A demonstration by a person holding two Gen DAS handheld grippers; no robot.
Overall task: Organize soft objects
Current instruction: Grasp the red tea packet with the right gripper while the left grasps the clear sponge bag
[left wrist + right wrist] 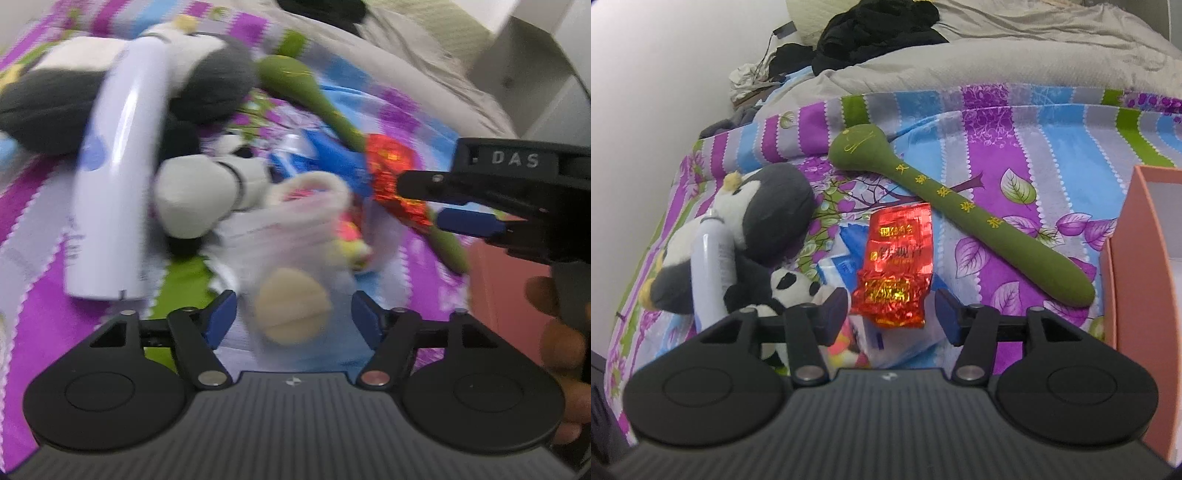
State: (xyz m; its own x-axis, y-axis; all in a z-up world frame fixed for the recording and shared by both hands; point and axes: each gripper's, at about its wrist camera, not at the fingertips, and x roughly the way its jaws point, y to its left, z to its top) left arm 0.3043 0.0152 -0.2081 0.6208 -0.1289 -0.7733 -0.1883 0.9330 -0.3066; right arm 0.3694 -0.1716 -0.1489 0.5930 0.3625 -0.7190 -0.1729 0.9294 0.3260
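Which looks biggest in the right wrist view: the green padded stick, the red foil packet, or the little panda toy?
1. Green padded stick, the longest by far.
2. Red foil packet.
3. Panda toy, though the device hides part of it, so its place below the packet is unsure.

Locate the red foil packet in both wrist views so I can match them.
Left wrist: red foil packet sits right of centre, blurred, just left of the right gripper coming in from the right edge.
Right wrist: red foil packet lies at centre, just ahead of the open jaws.
Shared landmark: the green long-handled mallet, whose handle runs beside the packet in both views.
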